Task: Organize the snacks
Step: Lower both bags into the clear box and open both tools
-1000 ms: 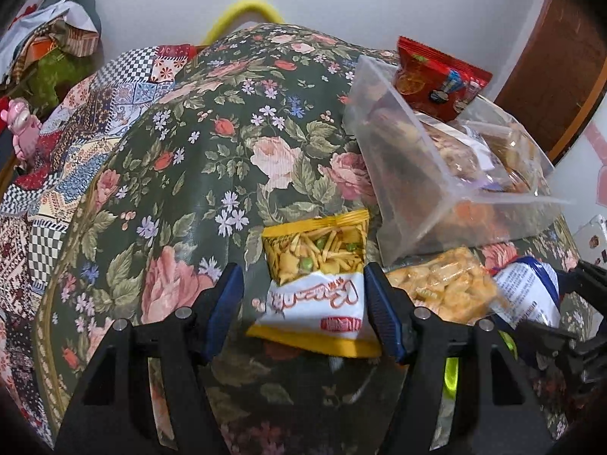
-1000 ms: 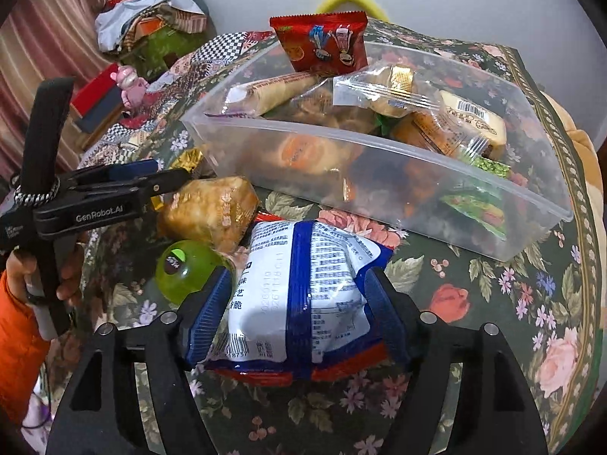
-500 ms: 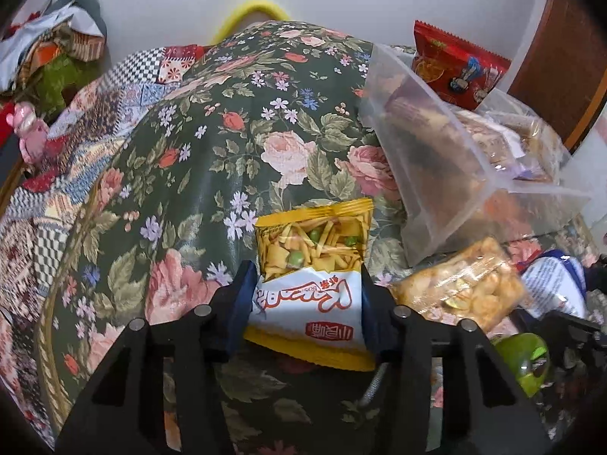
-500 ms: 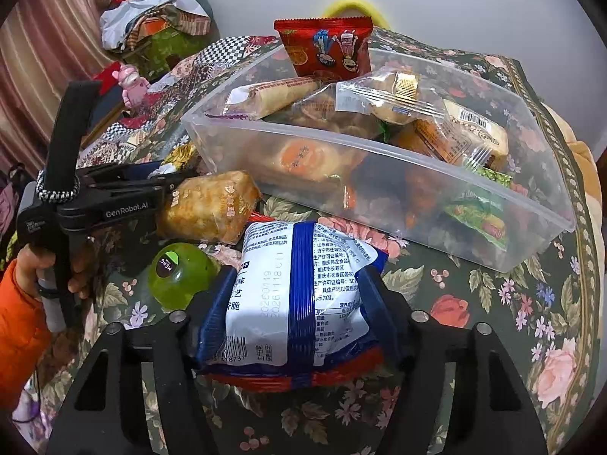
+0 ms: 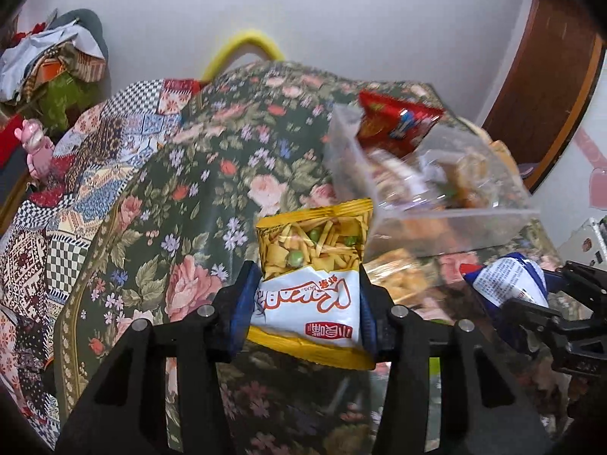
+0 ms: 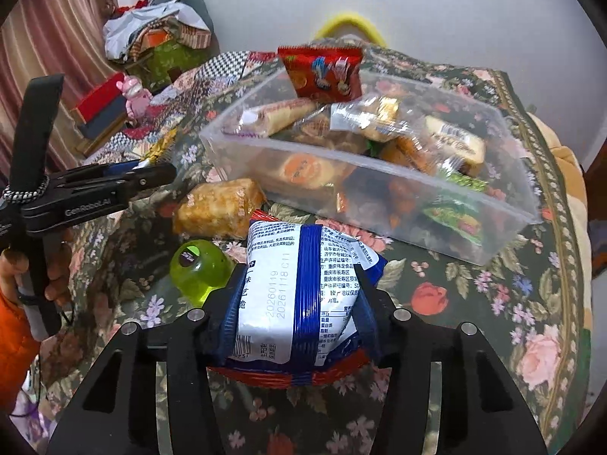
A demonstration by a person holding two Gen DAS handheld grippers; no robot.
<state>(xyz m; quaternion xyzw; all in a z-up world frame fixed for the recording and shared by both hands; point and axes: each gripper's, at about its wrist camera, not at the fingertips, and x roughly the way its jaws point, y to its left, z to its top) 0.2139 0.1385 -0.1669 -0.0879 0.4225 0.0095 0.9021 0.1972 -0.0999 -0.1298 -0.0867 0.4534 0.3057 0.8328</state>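
My left gripper [image 5: 305, 303] is shut on a yellow and white snack bag [image 5: 309, 284] and holds it lifted above the floral tablecloth. My right gripper [image 6: 299, 303] is shut on a blue and white snack bag [image 6: 299, 292], also lifted. The clear plastic bin [image 6: 508, 235] holds several wrapped snacks, with a red packet [image 6: 322, 72] standing at its far end. The bin also shows in the left wrist view [image 5: 455, 227], to the right of the yellow bag. The left gripper shows in the right wrist view [image 6: 151, 174] at the left.
An orange-brown wrapped cake [image 6: 220, 208] and a green jelly cup [image 6: 199, 267] lie on the cloth [image 6: 493, 303] in front of the bin. A pink toy figure [image 6: 134, 94] and piled cloth and boxes [image 6: 151, 38] sit beyond the table's left side.
My left gripper closed on the yellow bag and lifted it. My right gripper tightened on the blue bag and raised it off the cloth.
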